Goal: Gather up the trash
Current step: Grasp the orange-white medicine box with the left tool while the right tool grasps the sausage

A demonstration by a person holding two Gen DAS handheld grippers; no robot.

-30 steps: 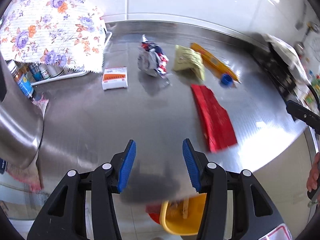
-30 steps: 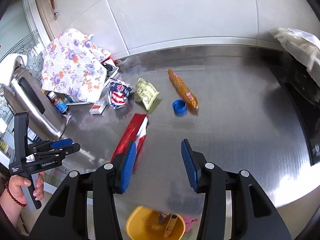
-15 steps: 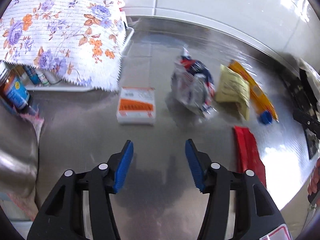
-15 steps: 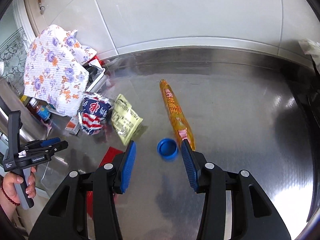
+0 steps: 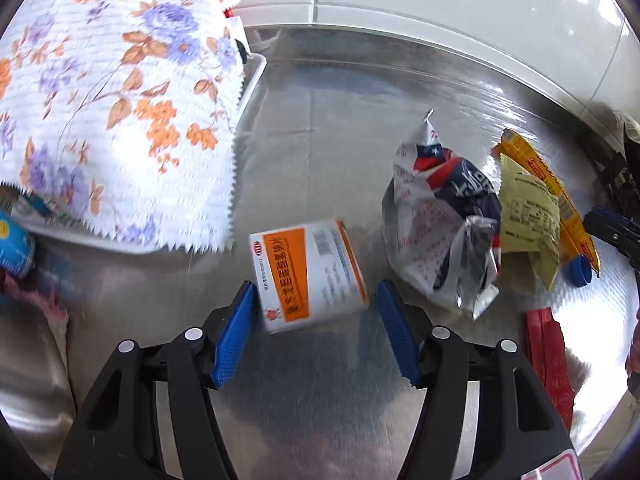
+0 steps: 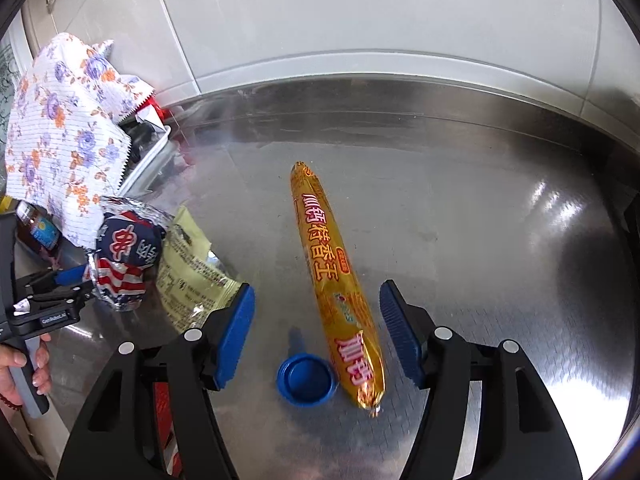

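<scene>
Left wrist view: your left tongs (image 5: 316,328) are spreading wide, just opened more, around the little cardboard box (image 5: 308,276), not pinching yet. Be squeezing its flat sides. Your right tongs (image 6: 316,334) are opening too, around the shiny slippery sausage (image 6: 336,284) and round blue cap (image 6: 306,378).
</scene>
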